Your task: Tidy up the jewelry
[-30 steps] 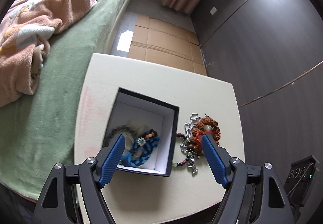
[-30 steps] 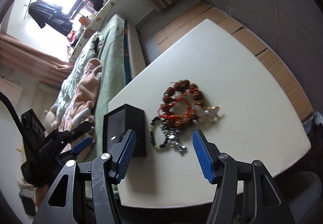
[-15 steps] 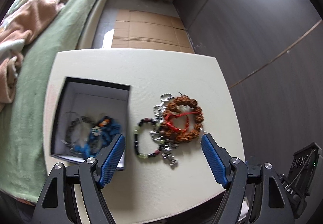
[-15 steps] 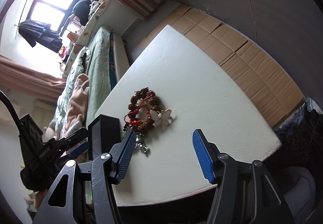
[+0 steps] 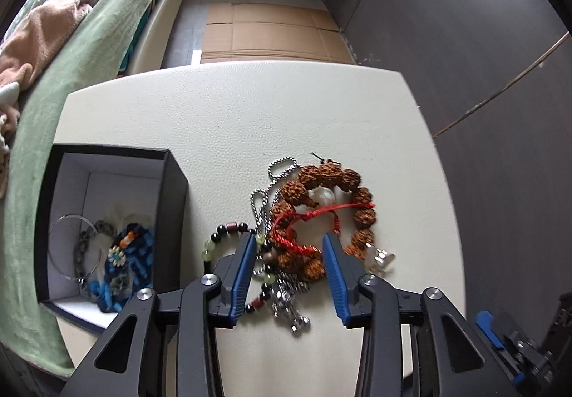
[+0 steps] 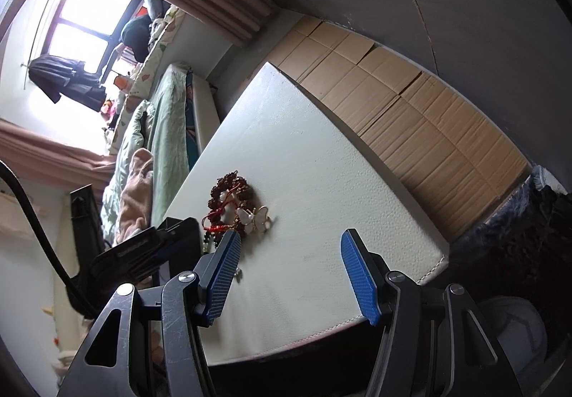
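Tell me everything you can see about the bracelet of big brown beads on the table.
The brown bead bracelet is a ring of large, rough, wrinkled beads that look like dried seeds. It lies flat on the cream table, right of the black box. A red cord crosses it, and a silver chain lies against its left side. The left tongs straddle its near beads.

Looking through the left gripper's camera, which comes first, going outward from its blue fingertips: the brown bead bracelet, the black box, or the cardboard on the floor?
1. brown bead bracelet: between the left gripper's fingertips.
2. black box: off to the left on the table.
3. cardboard: on the floor past the table's far edge.
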{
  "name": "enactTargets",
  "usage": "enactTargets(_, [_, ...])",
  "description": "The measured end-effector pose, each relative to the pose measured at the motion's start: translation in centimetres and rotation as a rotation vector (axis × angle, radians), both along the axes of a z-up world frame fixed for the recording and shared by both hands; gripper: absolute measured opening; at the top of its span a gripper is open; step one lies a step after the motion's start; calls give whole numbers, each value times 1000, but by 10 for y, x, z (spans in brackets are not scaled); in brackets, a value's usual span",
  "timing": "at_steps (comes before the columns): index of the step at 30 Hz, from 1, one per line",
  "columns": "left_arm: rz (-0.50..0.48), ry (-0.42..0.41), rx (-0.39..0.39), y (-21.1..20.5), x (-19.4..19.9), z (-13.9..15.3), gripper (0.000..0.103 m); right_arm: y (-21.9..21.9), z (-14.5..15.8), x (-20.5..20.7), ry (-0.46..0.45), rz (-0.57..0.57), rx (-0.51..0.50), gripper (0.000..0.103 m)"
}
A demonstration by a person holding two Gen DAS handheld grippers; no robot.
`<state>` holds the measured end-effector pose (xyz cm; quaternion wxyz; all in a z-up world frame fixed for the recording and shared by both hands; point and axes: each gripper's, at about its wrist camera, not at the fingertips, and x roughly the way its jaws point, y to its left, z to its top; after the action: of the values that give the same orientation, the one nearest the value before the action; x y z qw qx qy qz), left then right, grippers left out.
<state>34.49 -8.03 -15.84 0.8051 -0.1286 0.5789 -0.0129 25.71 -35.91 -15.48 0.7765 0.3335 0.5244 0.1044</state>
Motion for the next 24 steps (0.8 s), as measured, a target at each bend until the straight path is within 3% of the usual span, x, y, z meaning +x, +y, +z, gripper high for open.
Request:
enactTargets(4, [21,16,-10,2,5,-10,6,10,-6,11,14,35,1,59])
enactTargets(15, [7,-92,-63,10,-10,36,4,70,-27,53,67,183,-56,59])
enactTargets(24, [9,-138,-97,31,-25,66,4,114,-25,75,20,456,-330,59])
